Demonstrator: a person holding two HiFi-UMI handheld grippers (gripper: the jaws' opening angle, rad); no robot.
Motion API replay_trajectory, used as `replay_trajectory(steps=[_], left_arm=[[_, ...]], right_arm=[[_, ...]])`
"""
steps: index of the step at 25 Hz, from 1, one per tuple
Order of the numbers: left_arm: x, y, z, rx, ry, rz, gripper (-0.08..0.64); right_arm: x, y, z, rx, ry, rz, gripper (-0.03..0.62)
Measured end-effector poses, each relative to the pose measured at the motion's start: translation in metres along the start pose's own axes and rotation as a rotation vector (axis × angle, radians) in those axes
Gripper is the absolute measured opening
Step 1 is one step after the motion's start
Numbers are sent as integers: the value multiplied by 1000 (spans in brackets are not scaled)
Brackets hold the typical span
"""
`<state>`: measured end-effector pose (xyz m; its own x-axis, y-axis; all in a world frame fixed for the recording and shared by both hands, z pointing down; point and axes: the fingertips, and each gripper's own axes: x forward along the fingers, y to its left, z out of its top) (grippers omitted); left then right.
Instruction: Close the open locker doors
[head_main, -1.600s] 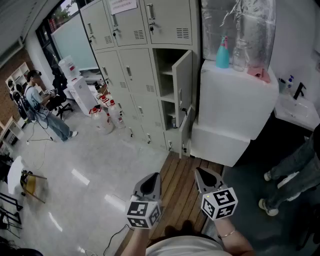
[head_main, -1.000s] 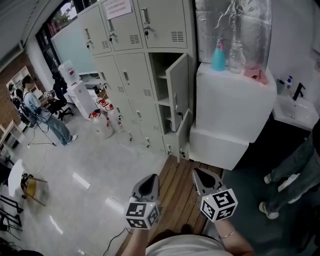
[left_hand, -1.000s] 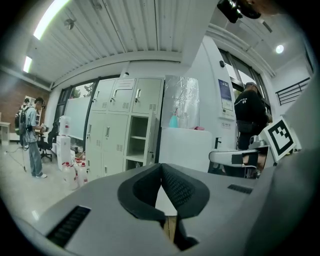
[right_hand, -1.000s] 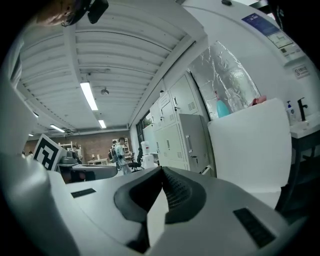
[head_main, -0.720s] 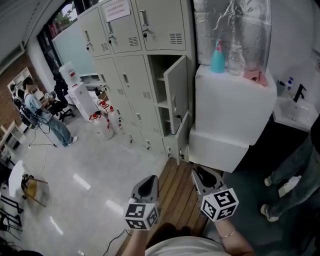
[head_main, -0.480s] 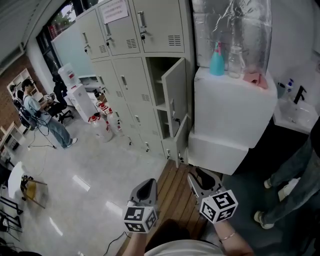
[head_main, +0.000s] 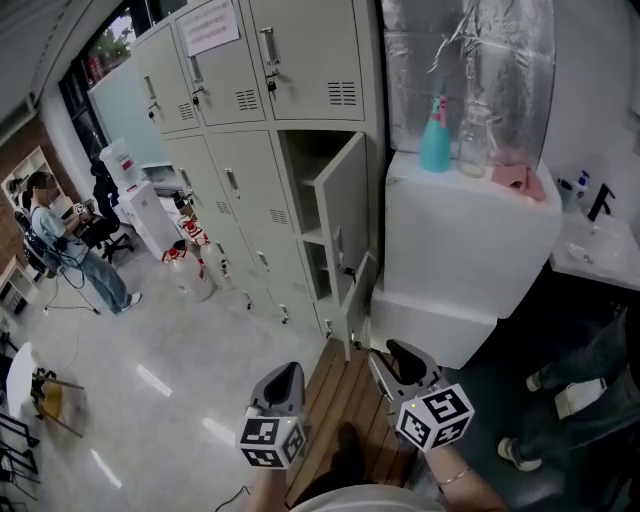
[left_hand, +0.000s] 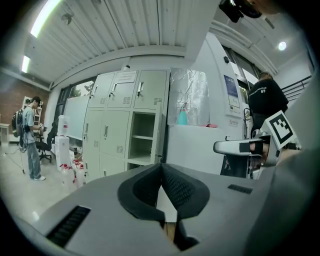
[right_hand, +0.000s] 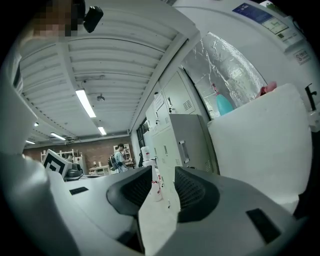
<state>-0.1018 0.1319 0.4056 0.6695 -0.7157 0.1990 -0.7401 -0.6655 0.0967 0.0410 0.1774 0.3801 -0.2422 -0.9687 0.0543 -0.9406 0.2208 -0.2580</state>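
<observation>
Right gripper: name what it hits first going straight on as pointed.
Probably the open locker door, just right of the line through the right gripper, whose jaws have just been opening, nothing between them; depth is unclear.

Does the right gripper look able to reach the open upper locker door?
Not yet, probably: the right gripper, its jaws just opening and empty, is short of the upper locker door; nothing blocks the way.

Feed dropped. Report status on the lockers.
Left gripper shut, empty; right gripper just opening, nothing between. Upper door and lower door ajar, untouched. No obstacle seen ahead.
</observation>
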Motion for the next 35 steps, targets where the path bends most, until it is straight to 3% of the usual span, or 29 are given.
replay_trajectory(steps=[14, 23, 35], left_arm=[[138, 90, 54, -1, -27, -39, 18], [172, 120, 58, -21, -18, -38, 18], [200, 139, 68, -61, -29, 27, 18]], right_arm=[[150, -39, 85, -60, -139, 20, 135], [202, -46, 118, -144, -166, 25, 150], [253, -53, 136, -197, -168, 79, 173]])
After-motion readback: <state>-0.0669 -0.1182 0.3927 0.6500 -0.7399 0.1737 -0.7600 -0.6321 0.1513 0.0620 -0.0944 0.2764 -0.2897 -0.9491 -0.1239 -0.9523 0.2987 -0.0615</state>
